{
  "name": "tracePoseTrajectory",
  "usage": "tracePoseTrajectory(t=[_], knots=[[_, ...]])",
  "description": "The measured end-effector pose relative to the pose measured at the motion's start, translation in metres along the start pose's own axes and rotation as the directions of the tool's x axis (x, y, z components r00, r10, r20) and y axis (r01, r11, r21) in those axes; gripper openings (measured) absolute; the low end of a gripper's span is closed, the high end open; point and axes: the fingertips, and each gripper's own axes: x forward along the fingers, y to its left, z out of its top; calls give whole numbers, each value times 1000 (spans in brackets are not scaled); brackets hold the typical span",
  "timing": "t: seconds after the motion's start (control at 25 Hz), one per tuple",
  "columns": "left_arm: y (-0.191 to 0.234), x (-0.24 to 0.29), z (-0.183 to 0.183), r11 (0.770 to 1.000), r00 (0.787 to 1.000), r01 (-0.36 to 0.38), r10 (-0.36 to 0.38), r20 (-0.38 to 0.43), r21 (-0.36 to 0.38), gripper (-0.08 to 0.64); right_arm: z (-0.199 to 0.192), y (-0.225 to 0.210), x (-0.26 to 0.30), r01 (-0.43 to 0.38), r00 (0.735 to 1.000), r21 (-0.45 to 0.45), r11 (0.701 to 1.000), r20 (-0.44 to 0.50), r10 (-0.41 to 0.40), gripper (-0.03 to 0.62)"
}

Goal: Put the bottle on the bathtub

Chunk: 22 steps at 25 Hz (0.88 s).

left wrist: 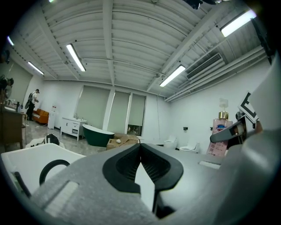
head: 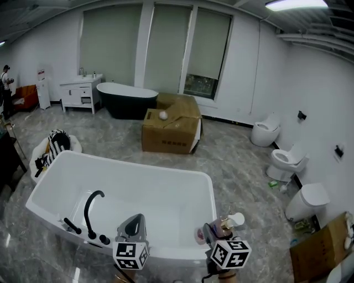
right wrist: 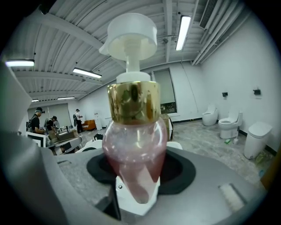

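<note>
Big white-walled room, grey marble-look tile floor, ribbed ceiling w/ strip lights, blinds down over the far windows. White bathtub fills the foreground, black curved faucet on its near-left rim. Further back: dark freestanding tub, white vanity, open cardboard box w/ a small white round thing on top. Toilets along the right wall, white lidded bin, another carton at the bottom-right corner. A person stands at the far left edge. Right tongs pinch the bottle round its pink body: gold collar and white pump head stick out past the tips. In head view the bottle shows just by the tub's near-right corner; can't tell whether it touches the rim. Left tongs are over the near rim, tips pressed together, nothing between them.
</note>
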Motion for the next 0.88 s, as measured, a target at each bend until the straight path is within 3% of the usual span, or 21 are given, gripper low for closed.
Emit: tracePoseTrajectory(t=[0.52, 0.88], knots=[[-33, 9, -25, 999, 997, 43, -44, -56, -5, 9, -20, -24, -11, 12, 1000, -6, 1000, -15, -12, 221], [-66, 22, -75, 994, 981, 112, -108, -162, 14, 9, -62, -53, -14, 60, 996, 47, 997, -65, -57, 221]])
